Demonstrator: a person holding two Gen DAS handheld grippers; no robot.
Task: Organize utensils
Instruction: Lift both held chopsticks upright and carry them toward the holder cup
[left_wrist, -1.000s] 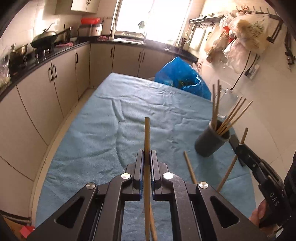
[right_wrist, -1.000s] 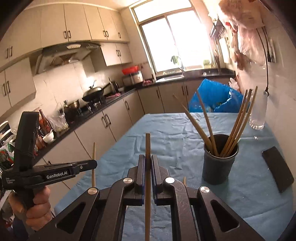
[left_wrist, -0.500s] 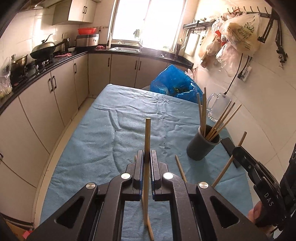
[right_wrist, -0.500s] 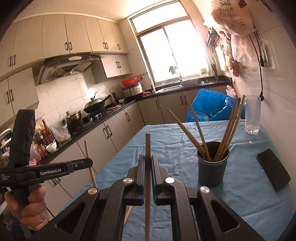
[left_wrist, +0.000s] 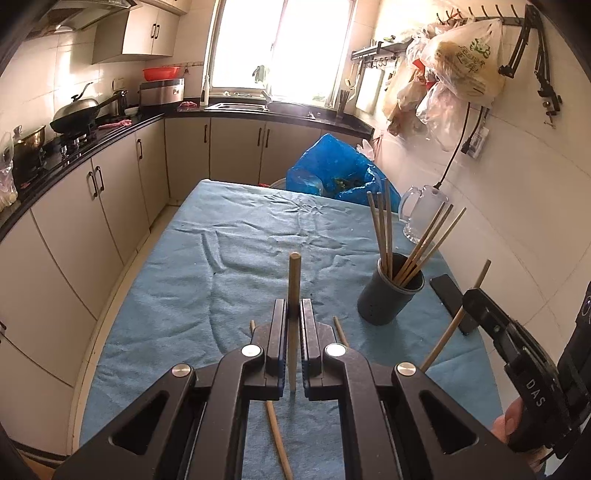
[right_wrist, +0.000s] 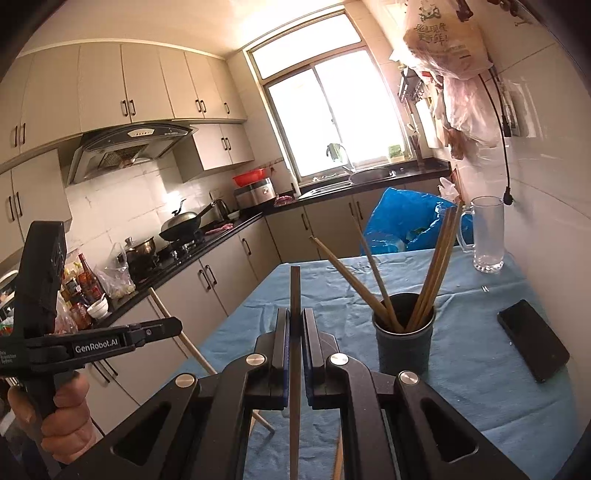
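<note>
Left gripper (left_wrist: 294, 325) raised above the table's near edge, jaws pinched tight on an upright chopstick (left_wrist: 294, 280). Right gripper (right_wrist: 294, 332) likewise lifted, clamped on a second chopstick (right_wrist: 295, 295) standing vertical. Left hand (right_wrist: 55, 417) wrapped around its handle at the left; right hand (left_wrist: 511, 424) barely seen, gripping low at the right.

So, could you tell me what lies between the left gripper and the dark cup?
In the left wrist view, only blue cloth and one loose chopstick lie between the left gripper and the dark cup.
</note>
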